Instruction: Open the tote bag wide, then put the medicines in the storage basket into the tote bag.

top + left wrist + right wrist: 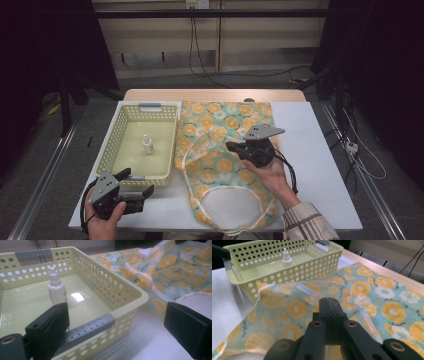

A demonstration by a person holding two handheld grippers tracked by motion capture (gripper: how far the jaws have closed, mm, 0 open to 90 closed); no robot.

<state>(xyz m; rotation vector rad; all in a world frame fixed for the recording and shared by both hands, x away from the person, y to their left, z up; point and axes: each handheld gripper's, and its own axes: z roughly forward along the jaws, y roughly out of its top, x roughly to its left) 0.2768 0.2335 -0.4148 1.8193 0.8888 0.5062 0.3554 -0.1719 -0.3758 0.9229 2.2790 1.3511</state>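
Presently, step in hand: opening the fabric bag (225,150), judged from the raised rim at its mouth.
Right claw (231,146): closed, pinching the bag's upper edge, a pale trim band (352,300), and holding it off the bench (320,165).
Left claw (137,192): jaws spread wide apart and empty, poised at the near right corner of the basket (116,145); one jaw sits by the grey handle (87,328).
Bag: flat on the bench right of the basket, orange-slice print, long handles (235,200) looping toward the near edge; its left edge touches the basket wall.
Dropper bottle (147,144): upright in the middle of the basket floor, apart from both claws.
Basket: pale yellow, perforated, on the left half of the bench, holding the bottle alone.
Next move, as a judgement: the right claw should keep the mouth lifted and open while the left claw goes over the near wall, closes on the bottle's body and carries it right into the bag.
Caution: the thin trim could slip from the pinch.
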